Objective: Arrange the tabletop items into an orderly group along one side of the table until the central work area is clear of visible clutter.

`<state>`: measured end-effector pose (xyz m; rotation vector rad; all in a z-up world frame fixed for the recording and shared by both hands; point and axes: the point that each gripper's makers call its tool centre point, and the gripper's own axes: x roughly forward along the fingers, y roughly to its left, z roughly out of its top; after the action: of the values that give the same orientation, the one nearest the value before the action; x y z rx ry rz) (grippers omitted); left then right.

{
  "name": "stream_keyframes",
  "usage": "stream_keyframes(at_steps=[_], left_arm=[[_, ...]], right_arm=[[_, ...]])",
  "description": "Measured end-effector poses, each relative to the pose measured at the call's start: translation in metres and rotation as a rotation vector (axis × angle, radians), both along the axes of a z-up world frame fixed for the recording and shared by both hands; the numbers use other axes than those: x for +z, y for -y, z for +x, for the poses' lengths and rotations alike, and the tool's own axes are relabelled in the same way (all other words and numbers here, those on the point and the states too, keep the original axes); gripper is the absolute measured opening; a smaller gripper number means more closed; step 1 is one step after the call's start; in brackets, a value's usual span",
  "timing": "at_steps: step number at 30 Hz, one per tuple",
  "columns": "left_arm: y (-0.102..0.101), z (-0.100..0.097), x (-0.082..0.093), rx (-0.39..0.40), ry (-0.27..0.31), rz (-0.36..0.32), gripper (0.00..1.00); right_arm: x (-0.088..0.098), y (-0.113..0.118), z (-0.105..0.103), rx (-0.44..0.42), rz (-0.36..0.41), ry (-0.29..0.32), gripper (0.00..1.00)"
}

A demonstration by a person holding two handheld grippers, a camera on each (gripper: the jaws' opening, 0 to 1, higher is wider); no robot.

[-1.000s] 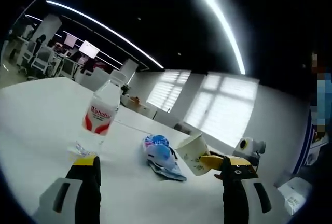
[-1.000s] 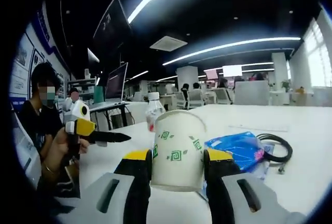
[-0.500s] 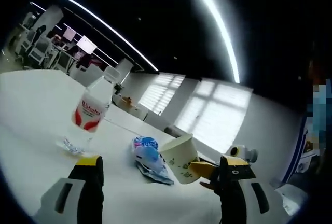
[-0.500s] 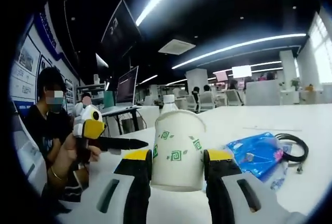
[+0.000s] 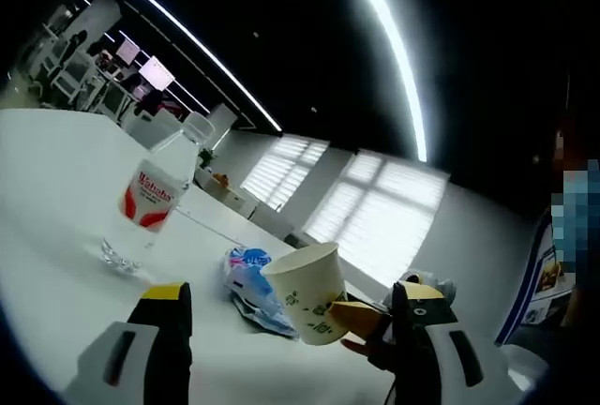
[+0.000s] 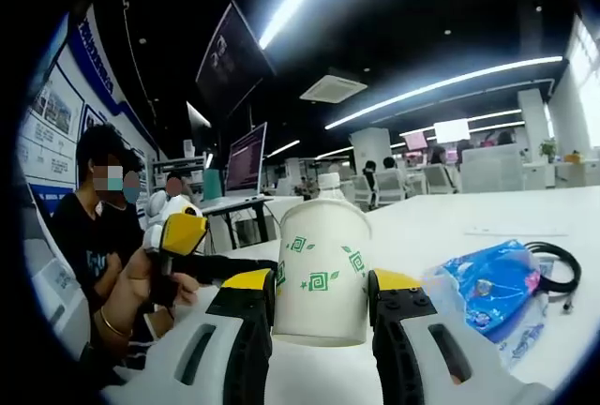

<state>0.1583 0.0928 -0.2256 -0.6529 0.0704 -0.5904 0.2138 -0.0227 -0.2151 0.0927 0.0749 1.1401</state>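
Since 1 s ago the cup point(image 6: 322, 272) stays clamped between the right gripper's point(image 6: 321, 304) jaws while the blue packet point(image 6: 494, 283) and cable point(image 6: 555, 269) slide rightward in the right gripper view, so the hand is swinging. Held above the table point(image 6: 450, 227), the cup looks like thin paper: light, easily crushed, best gripped low on its wall with mild pressure. The left gripper point(image 5: 286, 307) hangs with jaws apart, holding nothing, near the bottle point(image 5: 148, 203), which looks like slick, light plastic.
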Motion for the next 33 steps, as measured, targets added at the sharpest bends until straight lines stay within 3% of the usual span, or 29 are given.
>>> stream_keyframes(at_steps=[2,3,4,6,16,27,33], left_arm=[[0.000,-0.001,0.002,-0.008,0.006,-0.025,0.86],[0.001,-0.001,0.003,-0.011,0.007,-0.034,0.85],[0.000,-0.002,0.004,-0.014,0.008,-0.048,0.84],[0.000,-0.002,0.006,-0.017,0.011,-0.057,0.84],[0.003,-0.005,0.006,-0.040,0.008,-0.084,0.75],[0.005,-0.008,0.010,-0.062,0.011,-0.124,0.67],[0.005,-0.008,0.012,-0.075,0.010,-0.164,0.58]], right_arm=[[0.001,-0.001,-0.001,0.008,0.006,-0.002,0.38],[-0.001,-0.023,-0.015,0.012,0.004,0.002,0.38],[-0.005,-0.060,-0.037,0.015,0.006,0.003,0.38],[-0.006,-0.071,-0.044,0.019,0.011,0.006,0.38],[0.000,-0.086,-0.056,0.054,0.047,0.023,0.38],[-0.001,-0.099,-0.067,0.095,0.034,0.061,0.38],[-0.001,-0.105,-0.070,0.107,0.032,0.074,0.38]])
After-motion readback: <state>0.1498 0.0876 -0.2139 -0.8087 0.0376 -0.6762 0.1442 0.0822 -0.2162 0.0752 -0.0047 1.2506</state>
